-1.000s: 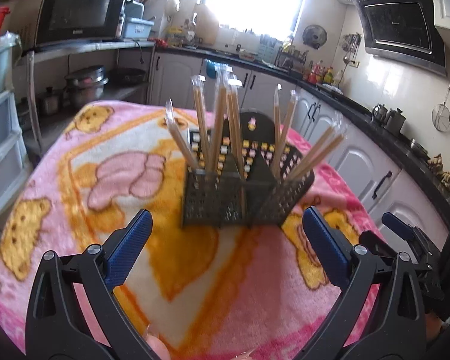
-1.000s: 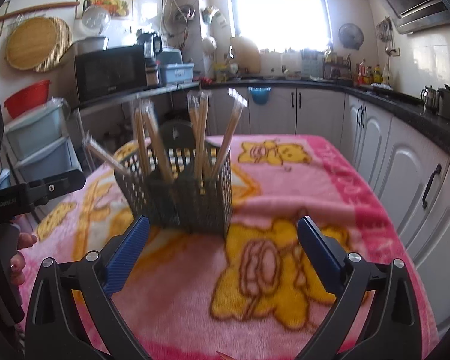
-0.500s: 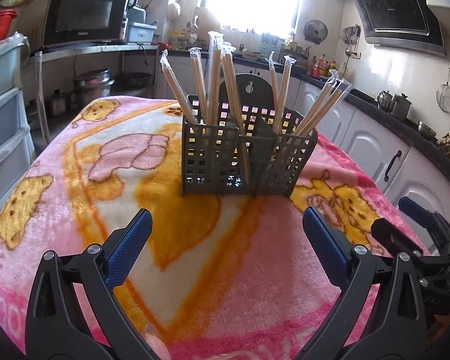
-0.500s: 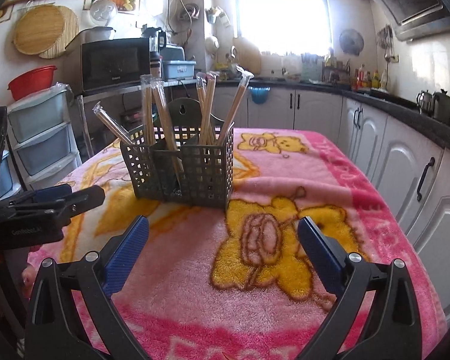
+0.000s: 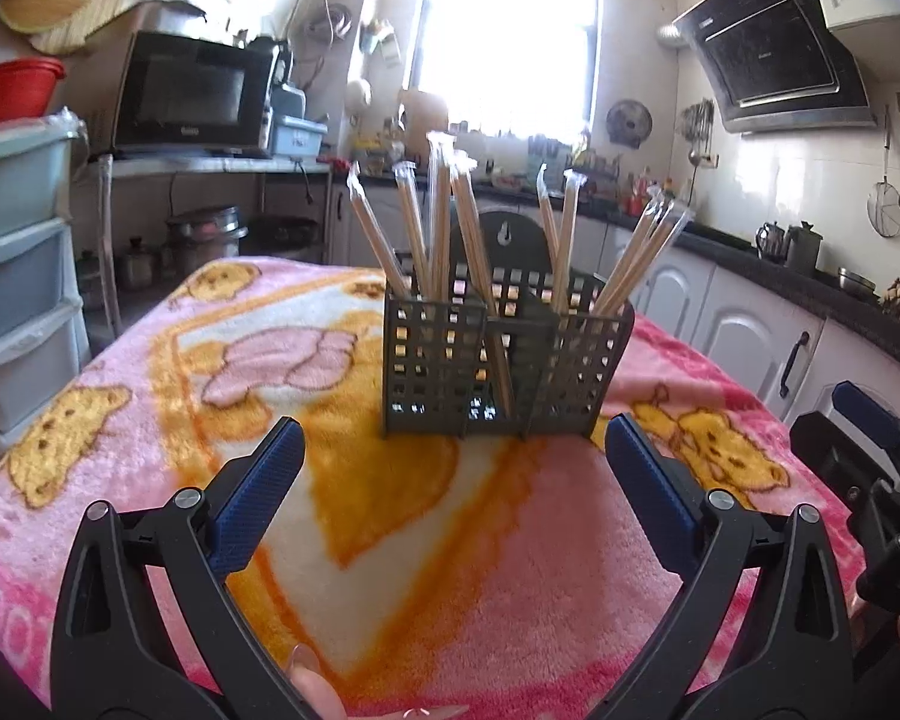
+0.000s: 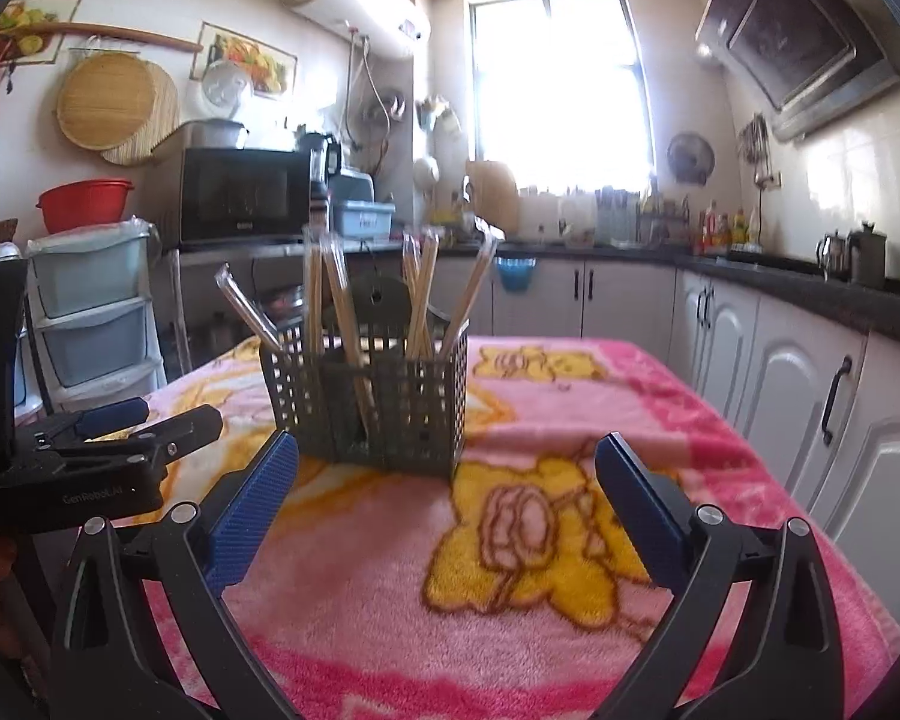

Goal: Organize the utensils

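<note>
A dark perforated utensil holder (image 5: 498, 366) stands upright on the pink cartoon blanket (image 5: 270, 396) in the middle of the table. Several wrapped chopstick pairs (image 5: 444, 210) stick up out of its compartments, fanned outward. It also shows in the right wrist view (image 6: 372, 408) with the chopsticks (image 6: 330, 300). My left gripper (image 5: 450, 486) is open and empty, low over the blanket in front of the holder. My right gripper (image 6: 444, 492) is open and empty, also short of the holder. Each gripper shows at the edge of the other's view.
The blanket-covered table (image 6: 510, 600) fills the foreground. White cabinets (image 6: 810, 396) and a dark counter run along the right. Plastic drawers (image 5: 12, 276) and a microwave (image 5: 192, 96) on a shelf stand at the left.
Both grippers have dropped lower and pulled back slightly from the holder, so the view has tilted up toward the room. Both stay open. The holder and chopsticks have not moved.
</note>
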The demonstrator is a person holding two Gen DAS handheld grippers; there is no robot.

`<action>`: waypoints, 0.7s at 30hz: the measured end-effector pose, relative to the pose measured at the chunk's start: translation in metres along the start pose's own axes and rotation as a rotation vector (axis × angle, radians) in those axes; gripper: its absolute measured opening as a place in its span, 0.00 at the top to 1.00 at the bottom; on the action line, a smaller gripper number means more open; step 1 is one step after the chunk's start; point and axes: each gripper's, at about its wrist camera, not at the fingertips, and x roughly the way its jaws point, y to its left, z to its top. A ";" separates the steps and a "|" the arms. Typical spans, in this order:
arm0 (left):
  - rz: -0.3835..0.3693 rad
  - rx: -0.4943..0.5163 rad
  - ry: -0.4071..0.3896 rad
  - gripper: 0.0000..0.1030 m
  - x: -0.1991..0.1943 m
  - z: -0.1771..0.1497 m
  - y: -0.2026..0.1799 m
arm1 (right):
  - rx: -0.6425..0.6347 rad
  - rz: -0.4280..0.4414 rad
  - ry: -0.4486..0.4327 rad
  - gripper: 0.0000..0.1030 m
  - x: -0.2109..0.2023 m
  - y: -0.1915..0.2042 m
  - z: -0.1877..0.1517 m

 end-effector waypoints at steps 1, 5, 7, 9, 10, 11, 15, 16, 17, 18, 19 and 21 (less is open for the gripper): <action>0.015 0.006 -0.005 0.10 0.000 0.000 -0.001 | -0.003 -0.001 -0.014 0.06 -0.001 0.001 -0.001; 0.018 0.016 -0.021 0.10 -0.002 -0.001 -0.001 | -0.016 -0.018 -0.013 0.06 0.002 0.003 -0.001; 0.014 0.011 -0.028 0.10 -0.004 -0.001 0.000 | -0.019 -0.020 -0.011 0.06 0.003 0.004 -0.001; 0.015 0.009 -0.028 0.10 -0.003 -0.001 0.001 | -0.021 -0.022 -0.011 0.06 0.002 0.005 -0.001; 0.013 0.007 -0.027 0.10 -0.003 -0.001 0.002 | -0.022 -0.024 -0.011 0.06 0.003 0.005 -0.001; 0.012 0.005 -0.027 0.10 -0.004 -0.002 0.002 | -0.021 -0.025 -0.011 0.06 0.003 0.005 -0.001; 0.007 -0.008 -0.032 0.10 -0.004 -0.002 0.005 | -0.021 -0.030 -0.008 0.06 0.003 0.006 -0.001; 0.009 -0.009 -0.034 0.10 -0.005 -0.002 0.006 | -0.021 -0.030 -0.010 0.06 0.002 0.007 -0.002; 0.009 -0.009 -0.037 0.10 -0.005 -0.002 0.006 | -0.021 -0.030 -0.011 0.06 0.003 0.007 -0.001; 0.007 -0.009 -0.037 0.10 -0.005 -0.002 0.005 | -0.022 -0.030 -0.013 0.06 0.003 0.006 -0.002; 0.008 -0.008 -0.036 0.10 -0.005 -0.002 0.005 | -0.023 -0.032 -0.014 0.06 0.003 0.007 -0.002; 0.008 -0.009 -0.035 0.10 -0.005 -0.002 0.005 | -0.024 -0.031 -0.013 0.06 0.003 0.007 -0.002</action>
